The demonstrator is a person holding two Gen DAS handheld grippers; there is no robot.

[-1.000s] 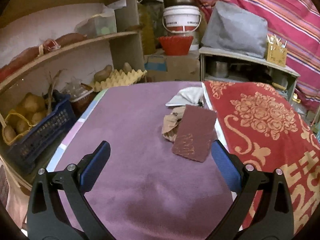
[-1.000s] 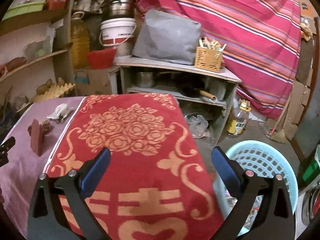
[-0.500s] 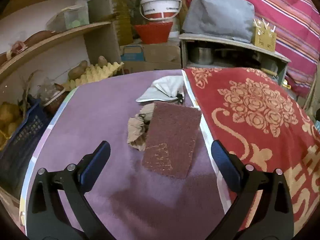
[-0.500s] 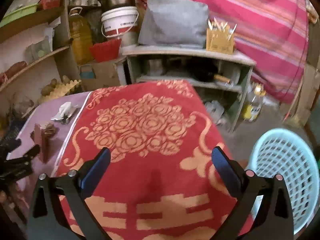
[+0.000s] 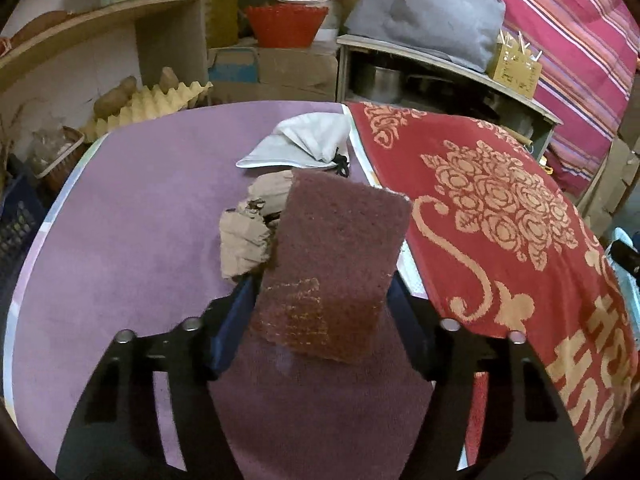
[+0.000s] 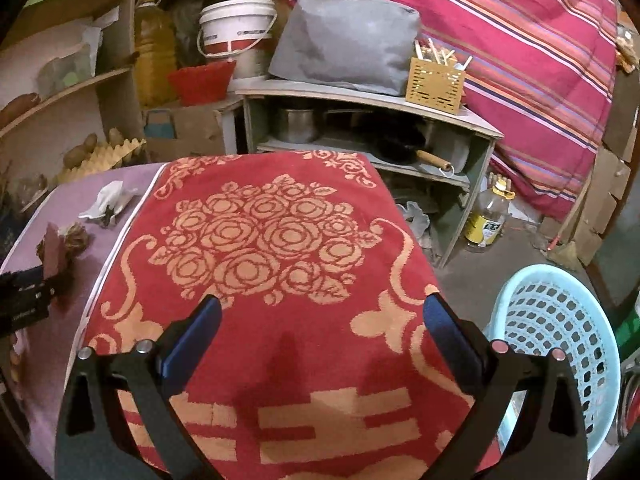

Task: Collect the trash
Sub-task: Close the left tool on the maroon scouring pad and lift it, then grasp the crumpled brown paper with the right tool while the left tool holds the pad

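My left tongs point(image 5: 320, 304) have just been closing around the maroon scouring pad point(image 5: 336, 264) and flank its near end, beside the crumpled brown paper point(image 5: 248, 232) mid-desk. My right tongs point(image 6: 320, 328) gape empty.

The left gripper point(image 5: 320, 300) was angled down toward the surface, and its blue-padded jaws had just been closing, with the near end of a maroon scouring pad point(image 5: 332, 264) caught between them. Honestly, whether the pads were actually pressing on it yet couldn't be made out, since the pad covered the fingertips. From the right wrist view, the left gripper point(image 6: 28, 292) was seen as a dark block at the far left edge. The right gripper point(image 6: 322, 320) was held tilted downward too, its jaws spread wide apart with nothing gripped between them.
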